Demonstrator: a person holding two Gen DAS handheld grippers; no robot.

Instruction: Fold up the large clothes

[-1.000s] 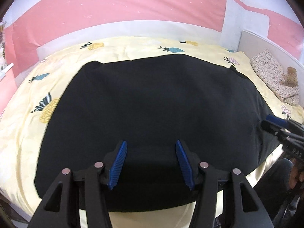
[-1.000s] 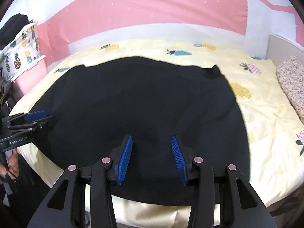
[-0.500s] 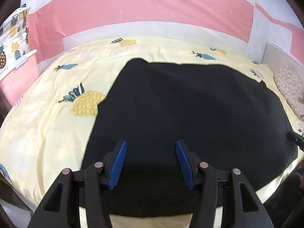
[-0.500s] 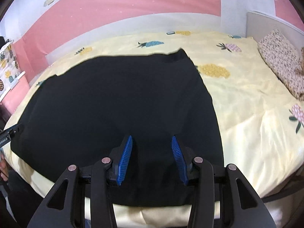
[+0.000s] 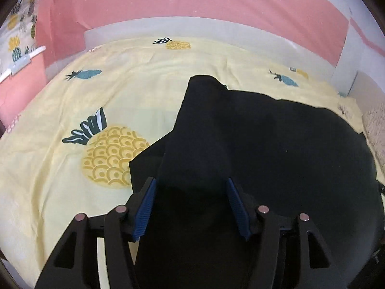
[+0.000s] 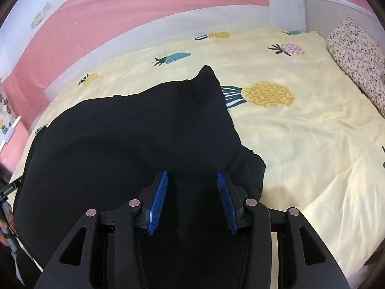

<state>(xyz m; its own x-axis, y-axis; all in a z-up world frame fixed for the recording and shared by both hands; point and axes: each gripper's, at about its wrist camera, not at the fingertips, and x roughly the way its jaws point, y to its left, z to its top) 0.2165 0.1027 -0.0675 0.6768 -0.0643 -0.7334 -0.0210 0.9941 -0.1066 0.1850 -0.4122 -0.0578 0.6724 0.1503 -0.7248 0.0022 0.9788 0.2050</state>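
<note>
The black garment lies spread over the pineapple bedsheet, filling the left wrist view from 12 to 5 o'clock and the right wrist view from 8 to 12. Its loose side flap at 3 o'clock could bunch or slide if a grab catches only one layer. The left gripper, jaws opening with dark cloth seen between them, may miss the edge; the right gripper stands half spread, gripping nothing I can make out.

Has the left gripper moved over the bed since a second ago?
Yes. The left gripper went left toward the black garment's edge; the big yellow pineapple print now lies beside it.
</note>
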